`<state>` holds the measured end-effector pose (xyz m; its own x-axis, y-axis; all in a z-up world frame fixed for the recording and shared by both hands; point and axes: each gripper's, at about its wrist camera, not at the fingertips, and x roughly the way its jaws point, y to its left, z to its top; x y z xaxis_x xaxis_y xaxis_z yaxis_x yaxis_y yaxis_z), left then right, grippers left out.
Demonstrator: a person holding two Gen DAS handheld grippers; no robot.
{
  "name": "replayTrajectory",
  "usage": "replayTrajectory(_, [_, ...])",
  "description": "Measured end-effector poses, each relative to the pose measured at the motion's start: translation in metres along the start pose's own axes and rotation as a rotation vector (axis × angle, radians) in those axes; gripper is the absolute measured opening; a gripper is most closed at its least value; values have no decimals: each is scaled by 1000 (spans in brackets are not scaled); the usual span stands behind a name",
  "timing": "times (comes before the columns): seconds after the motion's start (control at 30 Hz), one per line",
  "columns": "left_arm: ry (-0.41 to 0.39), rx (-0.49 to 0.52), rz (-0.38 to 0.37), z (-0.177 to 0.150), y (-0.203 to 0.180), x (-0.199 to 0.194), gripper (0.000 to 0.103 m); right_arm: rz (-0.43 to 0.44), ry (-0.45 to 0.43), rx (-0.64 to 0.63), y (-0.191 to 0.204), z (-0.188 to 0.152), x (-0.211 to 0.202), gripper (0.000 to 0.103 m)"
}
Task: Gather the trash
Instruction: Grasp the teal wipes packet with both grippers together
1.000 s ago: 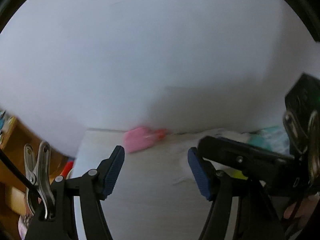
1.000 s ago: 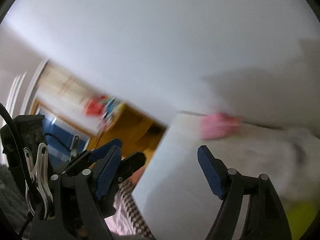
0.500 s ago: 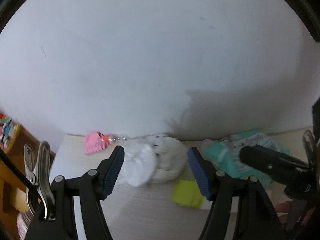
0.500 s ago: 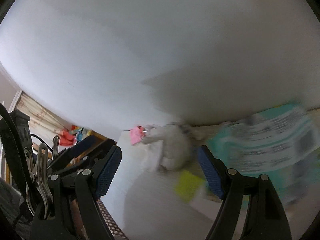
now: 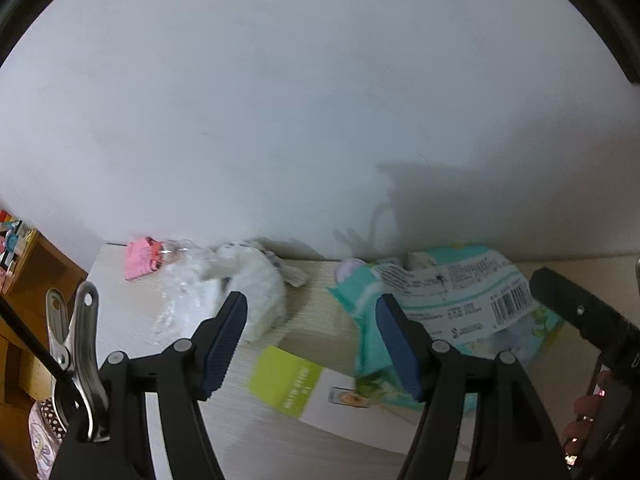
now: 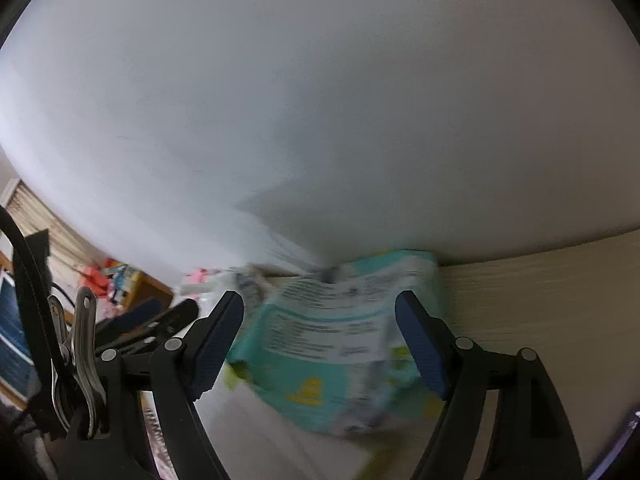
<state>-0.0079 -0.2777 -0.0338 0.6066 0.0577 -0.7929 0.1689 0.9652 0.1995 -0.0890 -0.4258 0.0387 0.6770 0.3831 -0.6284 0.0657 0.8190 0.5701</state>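
Both my grippers, left [image 5: 312, 340] and right [image 6: 320, 340], gape wide, holding nothing. The teal pack [image 5: 452, 300] lies on the desk [image 5: 304, 312] against the wall; a white bag [image 5: 256, 280] left of it, a green card [image 5: 284, 380] in front.

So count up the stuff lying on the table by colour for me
White: 2, a crumpled wad and a clear-white wrapper
Teal: 1, a printed pack
Pink: 1, a small item
Lime green: 1, a card
Total: 5
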Motion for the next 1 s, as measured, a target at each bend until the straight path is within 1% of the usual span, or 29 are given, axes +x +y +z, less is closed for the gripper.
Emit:
replayTrajectory(0.07, [6,22,12,-1,-10,4,70,-19,-13,17,-9,-2,-3,80])
replayTrajectory(0.17, [3,47,65,-4,-21,12,70,-26,-17,56,-24,-5,-2,80])
replayTrajectory(0.2, [5,50,78,-4,-23,16,70,-23,-12,73,-28,-6,1,80])
replayTrajectory(0.3, [45,63,108,-7,-25,36,70,-24,22,80,-33,-9,20,80])
replayTrajectory(0.4, [90,79,98,-11,-24,52,70,-43,66,52,-22,-15,45,80])
replayTrajectory(0.47, [127,84,62,-14,-21,61,69,-29,98,39,-18,-19,58,80])
replayTrajectory(0.5, [147,78,40,-16,-20,65,61,-20,107,35,-15,-21,62,80])
replayTrajectory(0.53, [165,63,34,-19,-16,68,57,-9,112,32,-13,-23,65,78])
replayTrajectory(0.57, [161,50,34,-20,-12,68,42,8,120,27,-11,-26,68,75])
replayTrajectory(0.6, [151,39,33,-21,-8,66,28,4,124,28,-9,-27,70,70])
replayTrajectory(0.63, [152,38,9,-22,-1,65,25,2,127,32,-8,-29,71,60])
replayTrajectory(0.67, [152,33,-20,-22,3,64,22,3,136,43,-10,-29,71,53])
replayTrajectory(0.7, [151,29,-37,-21,7,62,19,-2,137,58,-11,-31,70,39])
replayTrajectory(0.73, [149,29,-54,-21,11,60,19,9,135,77,-13,-32,69,37])
replayTrajectory(0.77, [143,34,-63,-20,13,57,16,41,133,110,-18,-33,66,36])
replayTrajectory(0.83, [127,50,-74,-18,15,50,14,59,129,132,-19,-35,63,34])
replayTrajectory(0.93, [117,56,-83,-17,18,42,12,54,118,108,-14,-35,53,33])
replayTrajectory(1.0, [118,26,-93,-16,27,38,12,52,111,100,-12,-31,46,32])
